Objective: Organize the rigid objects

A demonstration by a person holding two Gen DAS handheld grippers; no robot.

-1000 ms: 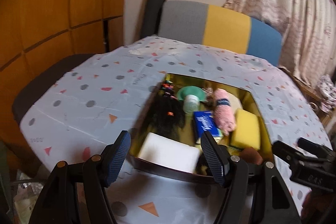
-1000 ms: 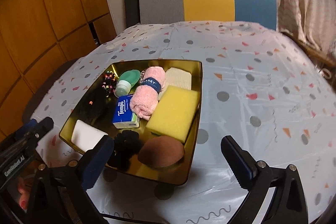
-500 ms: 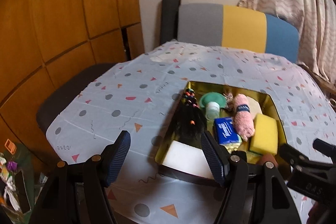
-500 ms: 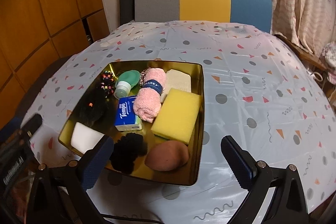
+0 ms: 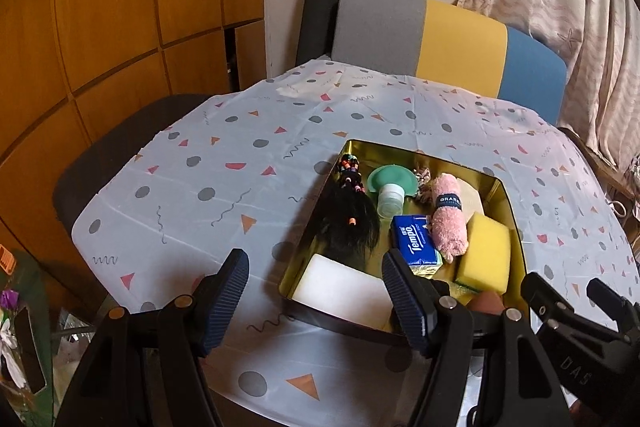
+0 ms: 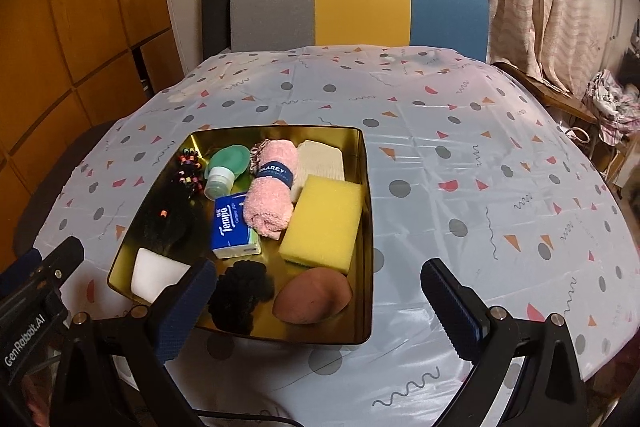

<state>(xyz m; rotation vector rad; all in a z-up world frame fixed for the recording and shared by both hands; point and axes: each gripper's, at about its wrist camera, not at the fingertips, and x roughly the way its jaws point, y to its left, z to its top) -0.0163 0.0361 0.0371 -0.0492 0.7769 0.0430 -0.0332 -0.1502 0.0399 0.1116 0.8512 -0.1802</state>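
Gold tray (image 6: 362, 163) sits on the worktop (image 6: 460, 187), left of centre, packed: yellow sponge (image 6: 322, 223), pink towel (image 6: 272, 195), tissue pack (image 6: 232, 227), brown sponge (image 6: 312, 297). Your left claw (image 5: 316, 301) and right claw (image 6: 316, 307) both hover wide open at its near edge, gripping nothing.

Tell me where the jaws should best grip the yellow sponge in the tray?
Probably across the sponge's two long side faces, coming from above. It lies flat on top, its upper face free; the right gripper is open and nearest. The tray wall crowds its right side.
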